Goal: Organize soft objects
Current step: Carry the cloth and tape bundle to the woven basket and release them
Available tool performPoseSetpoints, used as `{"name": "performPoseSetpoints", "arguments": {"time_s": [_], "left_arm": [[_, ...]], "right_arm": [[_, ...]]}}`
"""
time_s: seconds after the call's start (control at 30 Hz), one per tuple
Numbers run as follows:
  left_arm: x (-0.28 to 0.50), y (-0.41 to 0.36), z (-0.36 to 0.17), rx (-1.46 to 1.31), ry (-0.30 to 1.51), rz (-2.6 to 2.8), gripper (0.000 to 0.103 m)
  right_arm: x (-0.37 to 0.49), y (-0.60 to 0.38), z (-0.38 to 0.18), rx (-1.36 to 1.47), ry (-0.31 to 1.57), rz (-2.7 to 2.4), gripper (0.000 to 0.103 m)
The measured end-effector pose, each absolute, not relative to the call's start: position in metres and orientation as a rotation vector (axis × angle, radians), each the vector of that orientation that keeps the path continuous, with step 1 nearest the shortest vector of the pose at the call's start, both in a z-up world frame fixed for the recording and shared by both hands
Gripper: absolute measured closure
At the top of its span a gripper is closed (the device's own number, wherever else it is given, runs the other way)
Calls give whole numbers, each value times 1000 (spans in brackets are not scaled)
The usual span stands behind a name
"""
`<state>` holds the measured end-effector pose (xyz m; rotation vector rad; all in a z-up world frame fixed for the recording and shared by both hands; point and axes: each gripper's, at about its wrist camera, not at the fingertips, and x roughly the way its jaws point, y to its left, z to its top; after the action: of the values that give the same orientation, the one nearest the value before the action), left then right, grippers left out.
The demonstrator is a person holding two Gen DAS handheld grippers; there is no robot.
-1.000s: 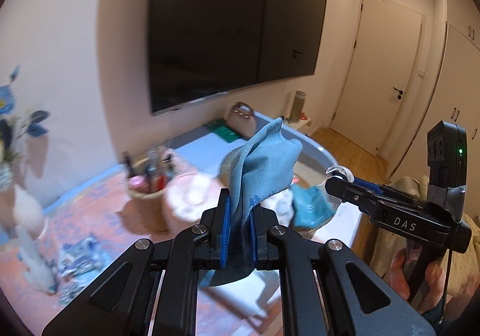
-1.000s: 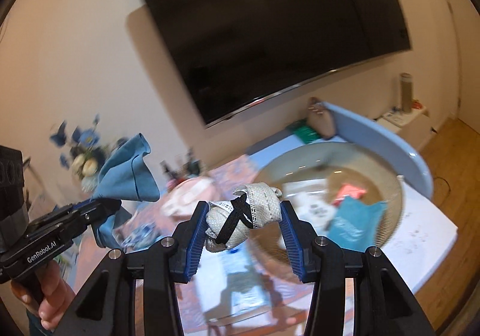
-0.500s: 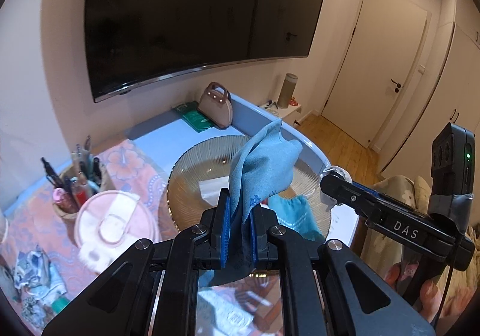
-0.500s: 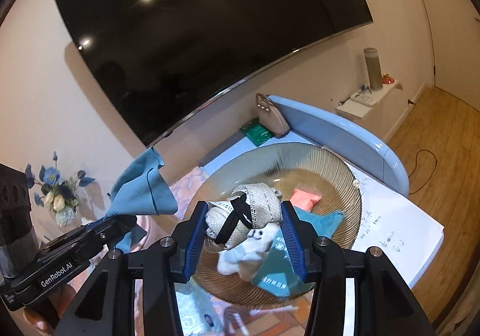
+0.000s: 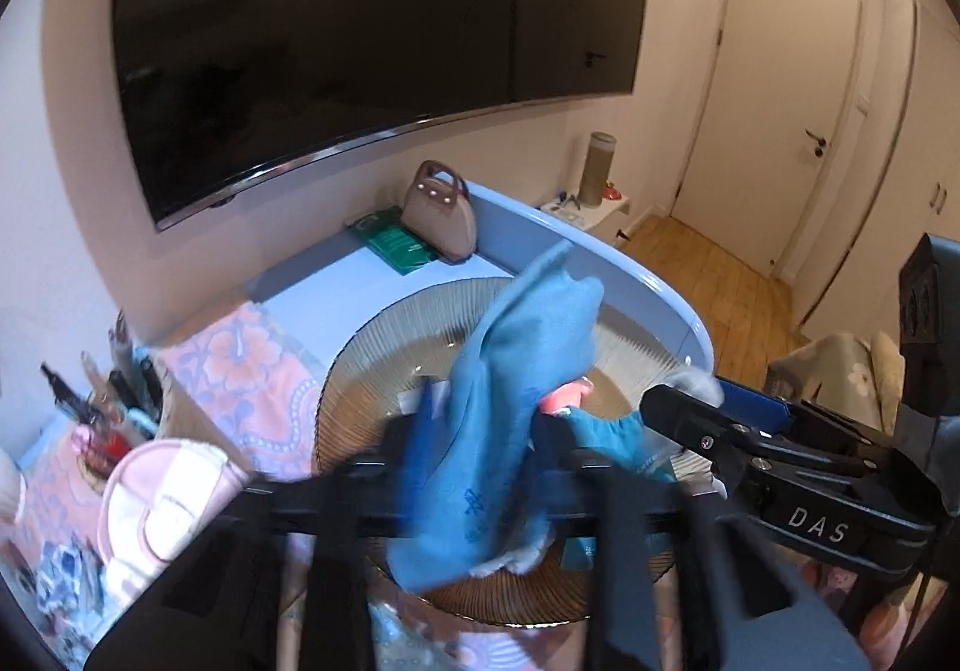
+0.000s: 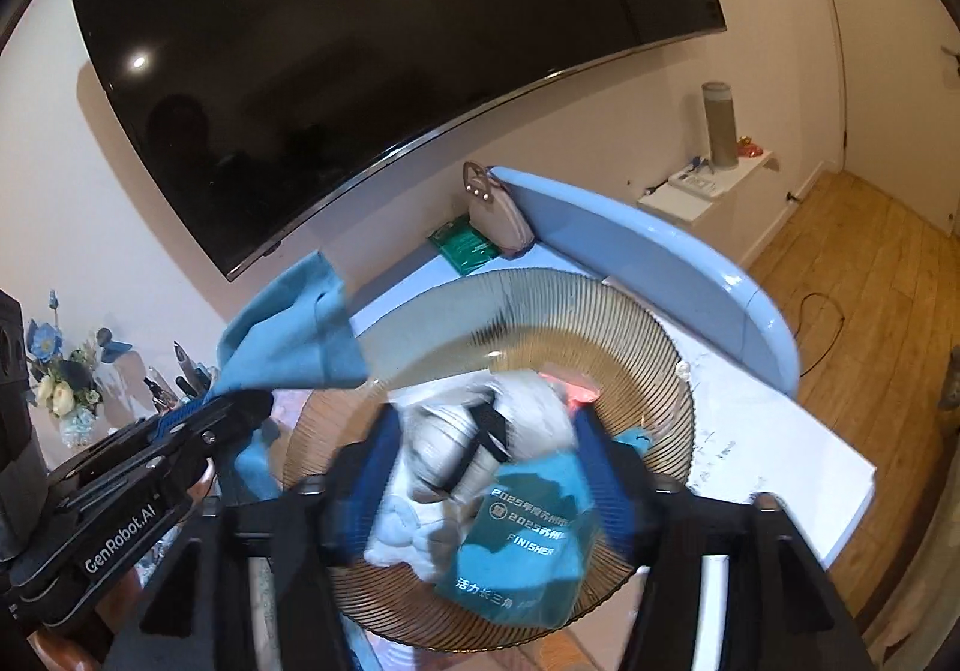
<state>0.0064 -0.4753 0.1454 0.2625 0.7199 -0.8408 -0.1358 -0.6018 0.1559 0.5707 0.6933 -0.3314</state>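
Over ribbed bowl (image 6: 654, 347): both grippers tilted down, jaws opening.

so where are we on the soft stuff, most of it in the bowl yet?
Done: a teal cloth, a white cloth and a pink item lie in the ribbed bowl. In hand: left gripper opening around the blue cloth, right gripper opening around the lace roll, both over the bowl. Left: a patterned cloth on the table.

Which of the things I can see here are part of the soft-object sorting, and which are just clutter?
Job:
blue cloth between the opening left gripper jaws
lace roll between the opening right gripper jaws
ribbed glass bowl
teal towel in it

Lying about:
small handbag
green packet
pen holder
flowers
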Motion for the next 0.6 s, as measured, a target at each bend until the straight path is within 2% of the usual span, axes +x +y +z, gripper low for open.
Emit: {"name": "performPoseSetpoints", "arguments": {"time_s": [0.07, 0.13, 0.4, 0.6], "left_arm": [[5, -472, 149, 249, 706, -846, 45], [4, -466, 152, 236, 688, -835, 39], [-13, -441, 176, 255, 616, -814, 39], [-34, -393, 199, 202, 571, -788, 39]], "right_arm": [[-140, -606, 154, 588, 694, -336, 41], [-144, -607, 153, 589, 693, -340, 41], [-159, -590, 162, 583, 685, -312, 41], [-167, -555, 181, 497, 671, -296, 41]]}}
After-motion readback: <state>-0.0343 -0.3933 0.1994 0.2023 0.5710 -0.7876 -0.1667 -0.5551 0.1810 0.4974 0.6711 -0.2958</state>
